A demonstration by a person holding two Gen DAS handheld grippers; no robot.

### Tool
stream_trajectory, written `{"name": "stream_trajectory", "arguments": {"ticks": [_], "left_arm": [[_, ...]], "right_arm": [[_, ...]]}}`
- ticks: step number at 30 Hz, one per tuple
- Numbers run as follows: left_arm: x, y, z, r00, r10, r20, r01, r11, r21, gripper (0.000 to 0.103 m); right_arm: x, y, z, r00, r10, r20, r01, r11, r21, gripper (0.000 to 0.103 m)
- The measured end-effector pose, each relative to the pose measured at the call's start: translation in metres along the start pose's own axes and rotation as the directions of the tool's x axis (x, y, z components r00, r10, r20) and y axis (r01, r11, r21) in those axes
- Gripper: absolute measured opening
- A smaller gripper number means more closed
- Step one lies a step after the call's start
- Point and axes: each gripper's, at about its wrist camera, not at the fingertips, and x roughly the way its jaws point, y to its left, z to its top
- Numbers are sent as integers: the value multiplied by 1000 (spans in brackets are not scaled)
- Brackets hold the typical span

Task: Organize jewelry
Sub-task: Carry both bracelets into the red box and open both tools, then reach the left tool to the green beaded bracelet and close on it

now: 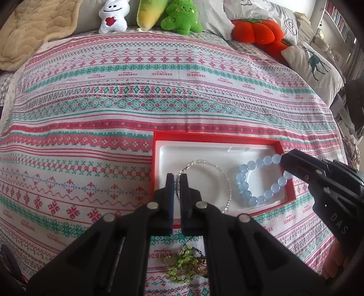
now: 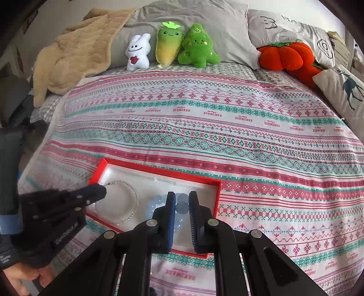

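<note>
Red-rimmed white-lined cardboard tray (image 1: 287, 179) on the bed holds two bracelets: left gripper (image 1: 177, 176) jaws pinch the silver chain bracelet (image 1: 224, 175), right gripper (image 2: 182, 197) jaws, partly hiding it, clamp the pale-blue bead bracelet (image 1: 244, 182).

Each fisheye view looks forward and steeply down along its own black gripper fingers, from close above a red-rimmed shallow box with a white liner (image 1: 221, 137) (image 2: 159, 171) on the striped patterned bedspread (image 1: 113, 102) (image 2: 250, 136). The left wrist view sits at the box's left end, the right wrist view at its right. Both share the box, the bedspread and the row of plush toys (image 1: 179, 19) (image 2: 198, 47) at the far pillows.
</note>
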Motion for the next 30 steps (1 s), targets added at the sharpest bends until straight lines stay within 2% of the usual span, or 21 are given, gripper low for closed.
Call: {"name": "stream_trajectory", "arguments": {"ticks": [3,5,6,8,10,15,17,19,25,30], "left_arm": [[-5,-5,0,1000,-9,10,8,1000,21,7],[-10,-7,0,1000,-11,9,11,999,33,19],[-13,-8,-1,1000,-10,11,9,999,39,29],[-19,-10,-3,1000,-1,13,0,999,52,37],[-27,-10,-5,1000,5,12,-6,998,59,44],[-47,-7,-12,1000,14,21,-15,998,57,65],[-51,-6,-14,1000,16,16,-17,998,55,78],[-52,-4,-18,1000,24,1,-24,998,51,81],[-45,6,-33,995,32,-96,-30,999,21,81],[-39,15,-49,986,36,-163,-36,999,-1,81]], "right_arm": [[-3,-1,-1,1000,-15,3,15,1000,-2,14],[-6,-2,-2,1000,-15,-2,15,1000,-1,21],[-8,-2,-2,1000,-18,-7,18,1000,-3,24],[-11,-3,-4,1000,-27,-15,27,1000,-8,33],[-16,-3,-6,999,-34,-17,33,999,-8,61],[-32,-3,-15,999,-40,-20,39,999,-26,64],[-35,-3,-20,998,-43,-38,42,999,-23,66],[-35,-3,-27,997,-52,-64,50,998,-27,70],[-34,2,-48,990,-64,-129,58,997,-49,74],[-30,7,-62,982,-58,-180,48,997,-62,75]]}}
